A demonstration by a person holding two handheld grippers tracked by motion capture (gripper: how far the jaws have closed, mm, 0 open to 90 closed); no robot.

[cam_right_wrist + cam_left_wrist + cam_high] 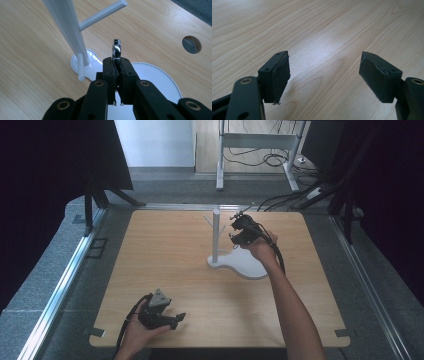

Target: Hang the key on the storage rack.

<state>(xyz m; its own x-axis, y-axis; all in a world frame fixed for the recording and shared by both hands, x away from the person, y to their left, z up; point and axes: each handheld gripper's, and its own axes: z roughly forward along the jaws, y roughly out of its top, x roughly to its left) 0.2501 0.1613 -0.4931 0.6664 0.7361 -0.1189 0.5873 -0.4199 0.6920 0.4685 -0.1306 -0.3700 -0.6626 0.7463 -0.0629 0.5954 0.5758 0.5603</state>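
Two grippers: right gripper had its fingers pinched on a shiny metal ring beside the white peg stand near the worktop's far edge. Left gripper sat with fingers wide, empty, at the near-left corner. Risk: thin edge grip, so nudging a peg could twist the ring loose.

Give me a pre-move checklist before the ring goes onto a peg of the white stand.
1. Ring held: the right gripper is shut on the shiny ring: ok.
2. Stand upright: the white stand stands on its base: ok.
3. Peg free: the upper peg carries nothing: ok.
4. Ring lined up with the peg: it sits below and beside it: not ok.
5. Left gripper out of the way: open, low near the table's near edge: ok.
6. Grip firmness: cannot tell.
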